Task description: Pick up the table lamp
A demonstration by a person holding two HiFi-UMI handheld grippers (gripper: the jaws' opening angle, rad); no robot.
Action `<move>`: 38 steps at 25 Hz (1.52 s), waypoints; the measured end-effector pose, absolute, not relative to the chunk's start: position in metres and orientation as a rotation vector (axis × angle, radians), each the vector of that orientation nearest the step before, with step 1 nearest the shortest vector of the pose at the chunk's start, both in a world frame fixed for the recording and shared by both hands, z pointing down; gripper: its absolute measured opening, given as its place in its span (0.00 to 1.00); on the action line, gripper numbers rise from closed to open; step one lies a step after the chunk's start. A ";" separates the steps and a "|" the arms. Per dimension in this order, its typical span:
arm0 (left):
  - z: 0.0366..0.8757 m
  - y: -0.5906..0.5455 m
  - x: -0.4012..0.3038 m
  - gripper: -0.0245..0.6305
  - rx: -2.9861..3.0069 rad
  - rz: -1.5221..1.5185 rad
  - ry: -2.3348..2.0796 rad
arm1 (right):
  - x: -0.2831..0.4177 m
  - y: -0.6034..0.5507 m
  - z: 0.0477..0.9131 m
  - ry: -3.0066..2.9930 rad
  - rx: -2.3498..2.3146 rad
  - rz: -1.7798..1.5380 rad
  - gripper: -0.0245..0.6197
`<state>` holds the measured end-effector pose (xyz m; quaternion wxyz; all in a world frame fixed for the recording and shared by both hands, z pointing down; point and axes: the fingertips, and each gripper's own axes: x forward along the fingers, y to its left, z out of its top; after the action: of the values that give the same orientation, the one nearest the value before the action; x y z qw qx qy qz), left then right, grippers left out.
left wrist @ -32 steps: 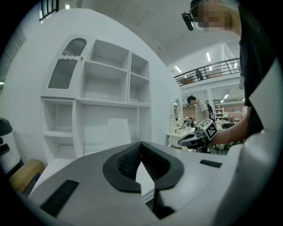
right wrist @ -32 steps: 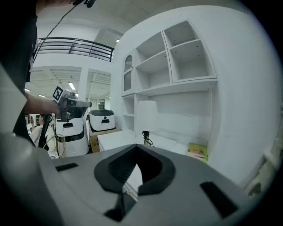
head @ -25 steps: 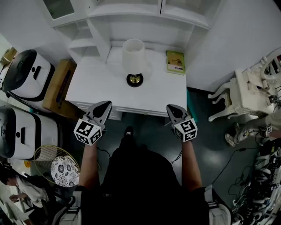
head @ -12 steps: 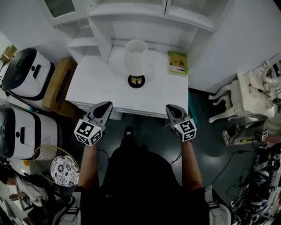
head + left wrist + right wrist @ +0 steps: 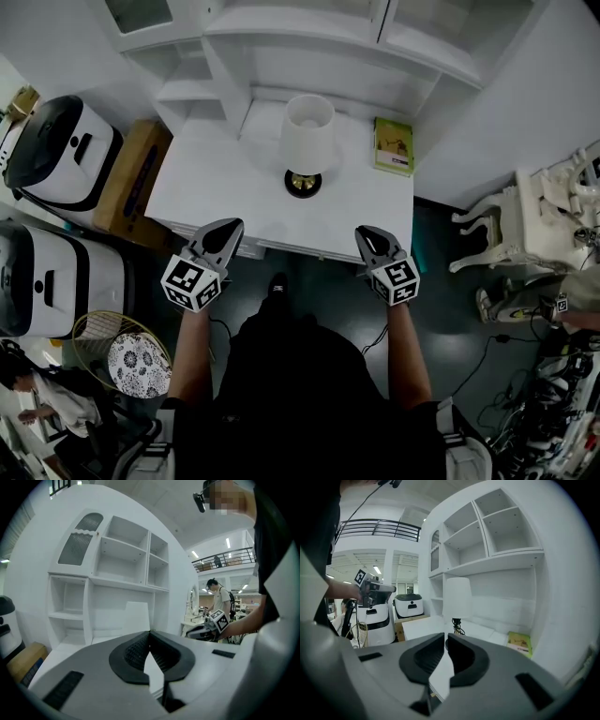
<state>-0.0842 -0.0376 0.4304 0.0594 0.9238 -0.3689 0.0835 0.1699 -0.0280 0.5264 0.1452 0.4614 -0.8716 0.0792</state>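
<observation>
Since the earlier frames, the white table and the table lamp have slid lower and to the right in the head view, while both grippers sit almost where they were; the person is judged to have closed on the table. In this view the lamp stands upright on the far middle of the table, long axis vertical, with the left gripper and right gripper at the near edge. The lamp lies ahead of both and between their lines, well apart from each and about equally near to either. The shade hides the stem from above; only the dark base shows. A green book lies to the right of the lamp, clear of it. In the left gripper view the jaws meet at the tips with nothing between them. The lamp's shade rises just beyond and slightly left of the jaw line. Stem and base are hidden behind the gripper body, and the white shade is hard to separate from the white shelf unit behind it. In the right gripper view the jaws are all but together, just beginning to part, and empty. The lamp stands nearly dead ahead, a little right of the jaw line. The dark stem shows under the shade, with what may be a looped cable, too small to confirm. The base is partly cut off by the jaws.
</observation>
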 end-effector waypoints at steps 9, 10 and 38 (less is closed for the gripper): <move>0.435 -0.063 -0.103 0.05 2.764 0.271 -1.142 | 0.154 -0.060 0.539 -2.521 1.316 0.276 0.10; 0.435 -0.065 -0.105 0.05 2.760 0.274 -1.145 | 0.152 -0.063 0.541 -2.522 1.314 0.280 0.10; 0.455 -0.104 -0.141 0.05 2.690 0.329 -1.197 | 0.118 -0.125 0.585 -2.525 1.245 0.374 0.22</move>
<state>-0.1412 -0.1037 0.4548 0.0892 0.9044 -0.4024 0.1105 0.1175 -0.1255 0.5850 0.1503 0.4333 -0.8790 0.1303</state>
